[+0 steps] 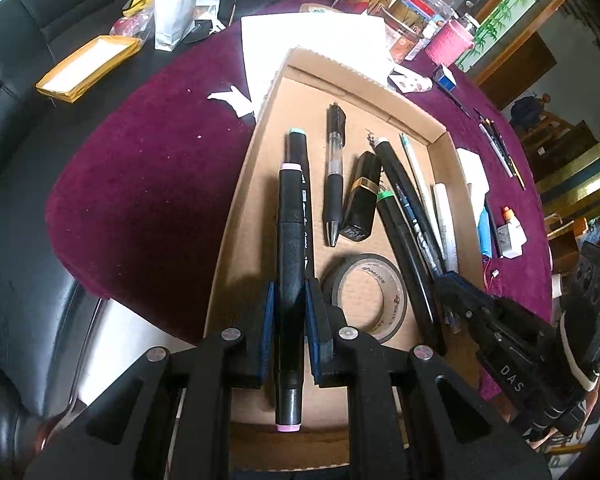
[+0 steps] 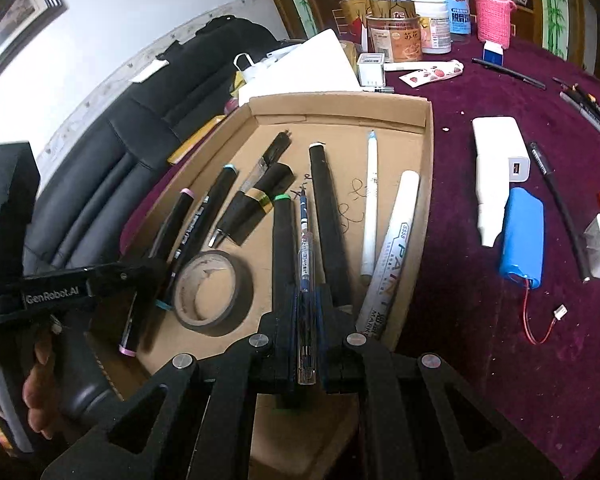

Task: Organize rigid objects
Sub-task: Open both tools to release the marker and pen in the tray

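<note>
Left wrist view: left tool (image 1: 290, 292) clamping pink-capped marker (image 1: 289, 264) lengthwise over cardboard tray (image 1: 236, 216), aligning with pens already inside. Right tool (image 2: 308, 304) gripping blue-and-clear pen (image 2: 305, 264) likewise, keeping items parallel for tidy placement.

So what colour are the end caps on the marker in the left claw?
Pink, clearest in the left wrist view.

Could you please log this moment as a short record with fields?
left gripper: shut on pink-capped black marker
right gripper: shut on blue pen
container: cardboard tray on maroon cloth
in tray: tape roll, lipstick, white paint marker
outside tray: power bank, blue battery pack
</note>
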The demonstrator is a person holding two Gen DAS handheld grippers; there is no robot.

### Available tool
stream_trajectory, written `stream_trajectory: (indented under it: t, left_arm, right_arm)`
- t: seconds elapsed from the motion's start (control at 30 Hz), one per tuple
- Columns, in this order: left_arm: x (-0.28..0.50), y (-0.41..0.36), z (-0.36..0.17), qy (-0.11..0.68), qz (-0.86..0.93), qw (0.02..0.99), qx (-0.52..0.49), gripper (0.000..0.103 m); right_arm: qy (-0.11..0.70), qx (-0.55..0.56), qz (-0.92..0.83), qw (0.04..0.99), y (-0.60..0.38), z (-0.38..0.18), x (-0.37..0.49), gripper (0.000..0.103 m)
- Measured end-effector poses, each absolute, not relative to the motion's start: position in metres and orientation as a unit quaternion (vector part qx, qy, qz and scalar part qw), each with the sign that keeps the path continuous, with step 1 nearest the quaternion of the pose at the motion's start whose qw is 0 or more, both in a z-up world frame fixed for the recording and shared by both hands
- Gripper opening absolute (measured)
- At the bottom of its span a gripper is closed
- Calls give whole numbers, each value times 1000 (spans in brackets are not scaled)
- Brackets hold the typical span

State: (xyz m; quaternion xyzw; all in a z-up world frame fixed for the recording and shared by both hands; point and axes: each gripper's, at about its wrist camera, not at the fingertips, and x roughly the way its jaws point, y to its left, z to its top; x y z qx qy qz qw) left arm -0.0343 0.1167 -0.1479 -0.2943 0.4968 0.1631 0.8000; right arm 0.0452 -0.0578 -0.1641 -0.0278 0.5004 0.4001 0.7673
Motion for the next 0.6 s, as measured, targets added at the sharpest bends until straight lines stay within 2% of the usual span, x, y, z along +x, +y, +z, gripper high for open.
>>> stream_trajectory:
  t: [0.27, 0.47, 0.6]
  left_arm:
    - [-36, 119, -148, 490, 173, 800, -299, 14]
    - [-39, 113, -141, 476, 172, 808, -301, 43]
    - [-38, 98, -130, 466, 185, 821, -274, 45]
  right_arm:
    - [495, -17, 409, 767, -61, -162, 46, 8]
    - [488, 10, 422, 764, -78, -153, 47, 10]
    - [480, 32, 425, 766, -94, -146, 47, 16]
